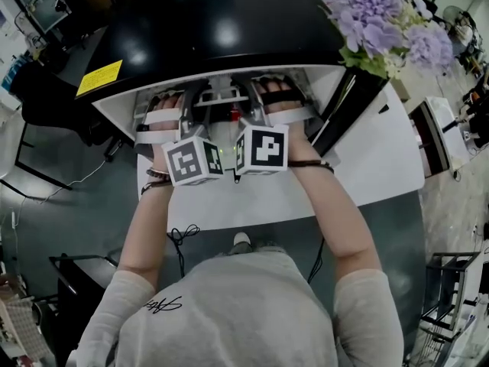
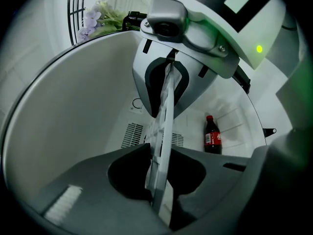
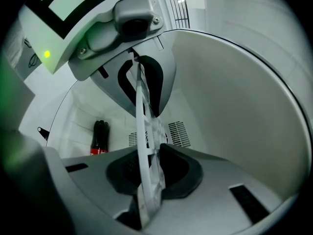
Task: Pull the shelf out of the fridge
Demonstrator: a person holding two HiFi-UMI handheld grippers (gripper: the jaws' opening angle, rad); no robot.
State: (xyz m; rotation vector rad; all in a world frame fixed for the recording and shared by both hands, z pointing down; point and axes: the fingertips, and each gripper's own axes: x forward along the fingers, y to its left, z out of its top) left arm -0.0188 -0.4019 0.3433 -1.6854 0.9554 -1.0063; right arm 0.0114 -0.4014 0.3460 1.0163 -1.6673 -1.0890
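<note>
From above, the small fridge [image 1: 221, 29] with a black top stands open toward me. Both grippers reach into its opening side by side. The white grid shelf [image 2: 165, 121] runs edge-on between the dark pads of my left gripper [image 2: 159, 180], which is shut on its front edge. My right gripper [image 3: 149, 175] is shut on the same shelf [image 3: 144, 126] a little further along. Each gripper shows in the other's view, the right gripper [image 2: 166, 82] and the left gripper [image 3: 142, 82] both clamped on that edge. In the head view the left gripper [image 1: 183, 102] and right gripper [image 1: 263, 98] are partly hidden under the fridge top.
A cola bottle [image 2: 212, 135] stands against the fridge's inner wall, seen also as dark bottles [image 3: 100, 138]. The fridge door [image 1: 351, 105] hangs open at the right. Purple flowers [image 1: 382, 21] sit on the fridge's right corner. The fridge stands on a white table [image 1: 382, 167].
</note>
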